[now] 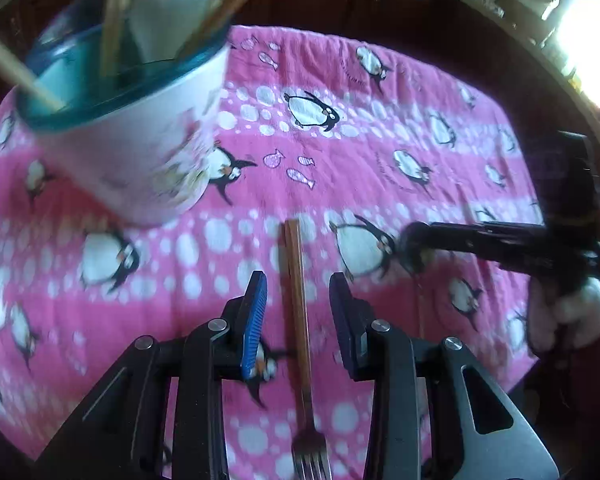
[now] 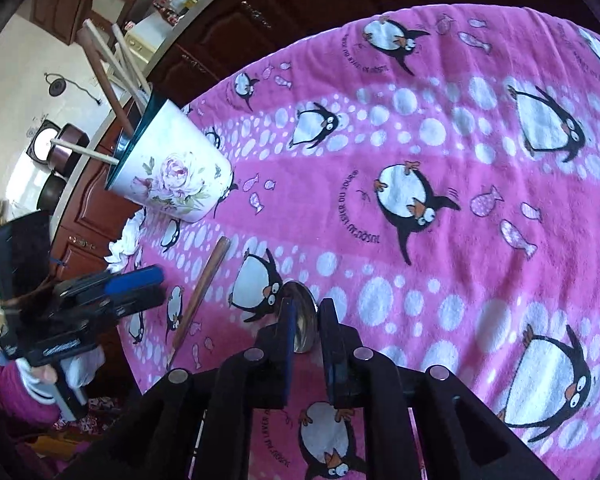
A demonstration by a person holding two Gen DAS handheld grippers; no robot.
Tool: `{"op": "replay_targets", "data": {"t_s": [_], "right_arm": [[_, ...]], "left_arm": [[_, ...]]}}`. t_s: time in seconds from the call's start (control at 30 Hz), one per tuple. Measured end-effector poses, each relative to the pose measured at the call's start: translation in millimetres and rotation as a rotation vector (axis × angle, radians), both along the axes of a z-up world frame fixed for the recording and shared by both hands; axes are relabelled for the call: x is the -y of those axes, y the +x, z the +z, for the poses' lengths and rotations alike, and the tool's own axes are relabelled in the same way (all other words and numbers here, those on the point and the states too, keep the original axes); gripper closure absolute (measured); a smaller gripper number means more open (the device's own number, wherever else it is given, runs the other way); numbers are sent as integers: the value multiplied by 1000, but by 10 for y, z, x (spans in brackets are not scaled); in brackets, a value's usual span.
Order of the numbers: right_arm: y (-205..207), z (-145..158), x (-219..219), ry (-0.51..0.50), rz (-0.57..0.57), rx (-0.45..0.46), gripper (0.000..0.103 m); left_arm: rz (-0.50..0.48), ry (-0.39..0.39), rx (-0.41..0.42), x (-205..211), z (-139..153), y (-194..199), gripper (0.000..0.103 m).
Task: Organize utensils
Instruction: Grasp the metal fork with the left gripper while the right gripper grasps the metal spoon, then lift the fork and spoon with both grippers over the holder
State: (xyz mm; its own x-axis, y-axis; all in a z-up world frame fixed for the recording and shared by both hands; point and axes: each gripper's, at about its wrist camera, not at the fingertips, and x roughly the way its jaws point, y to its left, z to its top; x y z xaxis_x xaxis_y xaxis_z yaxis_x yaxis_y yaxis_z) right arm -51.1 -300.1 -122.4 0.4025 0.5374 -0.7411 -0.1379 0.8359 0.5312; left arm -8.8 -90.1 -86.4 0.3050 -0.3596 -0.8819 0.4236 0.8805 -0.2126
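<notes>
A wooden-handled fork [image 1: 296, 300] lies on the pink penguin cloth [image 1: 380, 80], tines toward the camera. My left gripper [image 1: 299, 280] hangs open above it, one finger on each side of the handle, not touching. A white floral cup [image 1: 140, 152] with a blue rim stands at upper left and holds several wooden utensils. In the right wrist view a metal spoon [image 2: 302, 320] lies on the cloth [image 2: 460, 240]. My right gripper [image 2: 307, 302] sits just over its bowl with a narrow gap and grips nothing. The fork [image 2: 202, 284], cup [image 2: 172, 176] and left gripper [image 2: 156, 284] show at left.
The cloth covers a round table whose far edge meets dark wooden cabinets [image 2: 228, 40]. The right gripper [image 1: 410, 248] reaches in from the right, held by a hand in a white cuff [image 1: 572, 312]. Broad pink cloth spreads to the right of the spoon.
</notes>
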Motion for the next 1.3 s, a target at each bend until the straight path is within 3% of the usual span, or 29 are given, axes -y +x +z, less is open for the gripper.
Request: {"op": "replay_targets", "data": {"t_s": [0.37,0.43,0.53,0.73,0.97,1.0,1.03,1.07,1.17,1.3], "right_arm": [[64,-74,-27,9,27,-28,92],[79,-89,-65,7,26,-24,92],[54,-27,-125,-38,16,2,99],[-102,332,-185,-109,2,119,101],[-123,506,-254,-143,21,164,100],[-109,480,-243,-144,19,162,94],[-96,429,-228,-173,10,152,79],[-84,386,-227,-198,0,142,74],[-52,207,-158,-177,-6,90,73],[-14,-12,-197,-182,-5,36,96]], "left_arm": [[-64,159,-13,345,-299,343,73],[-75,175,5,374,-308,336,92],[-66,132,-2,346,-249,321,92],[5,8,53,68,176,169,93],[38,-40,118,-179,470,-79,93],[43,-46,120,-170,499,-106,93],[48,-52,124,-223,538,-133,93],[51,-55,129,-260,566,-155,93],[68,-59,135,-331,611,-204,93],[81,-70,142,-373,667,-263,93]]}}
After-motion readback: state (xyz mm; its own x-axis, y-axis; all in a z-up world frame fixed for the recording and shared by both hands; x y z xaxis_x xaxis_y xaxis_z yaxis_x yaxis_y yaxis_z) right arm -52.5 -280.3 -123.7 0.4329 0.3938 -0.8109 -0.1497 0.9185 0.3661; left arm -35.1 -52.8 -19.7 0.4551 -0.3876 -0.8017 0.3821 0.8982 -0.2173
